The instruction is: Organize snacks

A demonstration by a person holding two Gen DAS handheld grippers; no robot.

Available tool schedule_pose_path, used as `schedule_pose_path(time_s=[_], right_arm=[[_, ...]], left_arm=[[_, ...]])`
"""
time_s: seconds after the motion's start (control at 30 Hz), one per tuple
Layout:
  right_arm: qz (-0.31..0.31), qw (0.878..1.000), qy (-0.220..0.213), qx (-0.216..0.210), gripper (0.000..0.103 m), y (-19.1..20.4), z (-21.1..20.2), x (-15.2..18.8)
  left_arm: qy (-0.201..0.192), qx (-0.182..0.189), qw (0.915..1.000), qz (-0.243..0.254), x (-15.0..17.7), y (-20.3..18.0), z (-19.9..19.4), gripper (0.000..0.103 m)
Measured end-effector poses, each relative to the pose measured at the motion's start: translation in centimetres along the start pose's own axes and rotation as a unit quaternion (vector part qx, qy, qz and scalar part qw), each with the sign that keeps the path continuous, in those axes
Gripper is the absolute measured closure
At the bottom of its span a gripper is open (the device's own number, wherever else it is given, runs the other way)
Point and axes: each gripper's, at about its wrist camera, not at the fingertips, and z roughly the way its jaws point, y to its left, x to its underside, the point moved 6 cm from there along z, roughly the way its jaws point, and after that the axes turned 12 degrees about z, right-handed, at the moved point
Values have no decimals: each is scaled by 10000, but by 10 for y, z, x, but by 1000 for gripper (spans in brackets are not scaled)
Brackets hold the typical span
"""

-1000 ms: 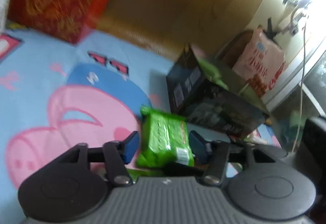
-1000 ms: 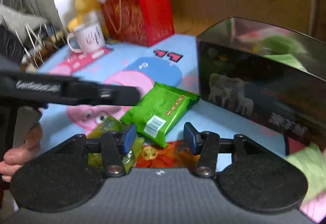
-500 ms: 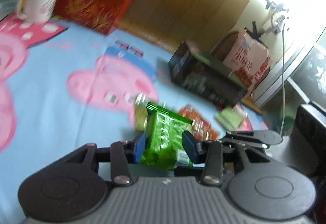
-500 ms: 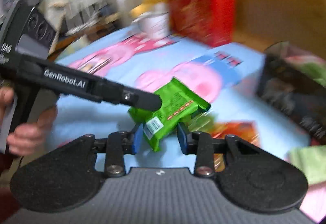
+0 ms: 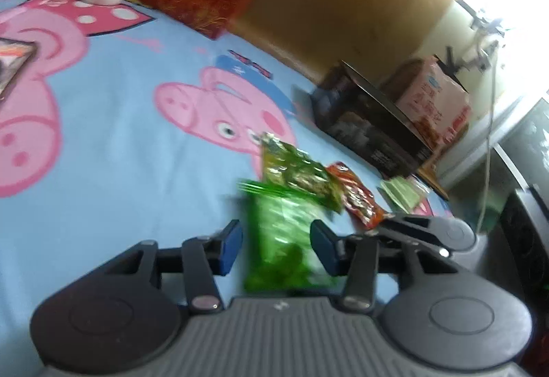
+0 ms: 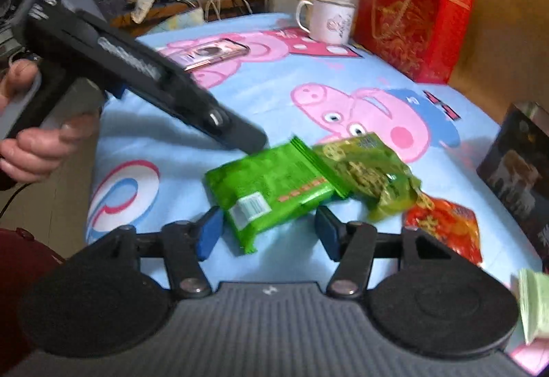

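- Looking down my right tool, I see the bright green snack pack lying flat on the blue cartoon sheet.
- Its long side slants away from me, and its near corner sits between my right tool's blue pads. The pads are opening and do not squeeze it.
- My left tool has the same pack between its pads. They are opening too, with a gap on each side.
- I think my right tool is better lined up to grab it.
- The dark box waits past the other snacks.
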Motion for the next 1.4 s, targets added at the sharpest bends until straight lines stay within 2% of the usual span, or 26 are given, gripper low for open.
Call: schedule_pose_path(time_s=[0.07, 0.17, 0.37, 0.6, 0.77, 0.9, 0.97, 1.0, 1.1, 1.23, 1.4], right_arm=[[-56, 9999, -17, 99, 63, -1, 4, -6], [71, 9997, -157, 185, 67, -12, 4, -16], [455, 9932, -976, 452, 72, -50, -29, -61], [805, 9756, -1576, 1300, 72, -119, -62, -95], [1226, 9646, -1589, 1712, 72, -174, -68, -97], [1470, 9594, -1476, 1900, 71, -202, -56, -89], [1632, 9529, -1504, 2068, 64, -212, -56, -84], [1705, 9493, -1549, 2140, 57, -216, -59, -81], [1976, 9417, -1755, 2081, 57, -224, -79, -68], [2401, 9243, -2085, 2108, 57, -237, -126, -38], [3115, 8911, -2254, 2410, 57, -254, -176, 22]], left_arm=[[8, -225, 9995, 207, -6, -5, 5, 60], [-99, -172, 9996, 188, -24, -5, 5, 60], [-711, -57, 9956, 609, -86, -33, 12, 60], [-1101, 244, 9877, 1079, -162, -88, 67, 60], [-925, 103, 9867, 1332, -188, -114, 124, 60], [-583, -147, 9907, 1217, -184, -111, 162, 57], [-504, -307, 9908, 1218, -179, -108, 170, 58], [-529, -285, 9907, 1224, -176, -107, 169, 58], [-691, -236, 9897, 1228, -169, -107, 150, 58], [-847, -32, 9879, 1300, -145, -106, 116, 55], [-511, 277, 9917, 1149, -88, -102, 106, 55]])
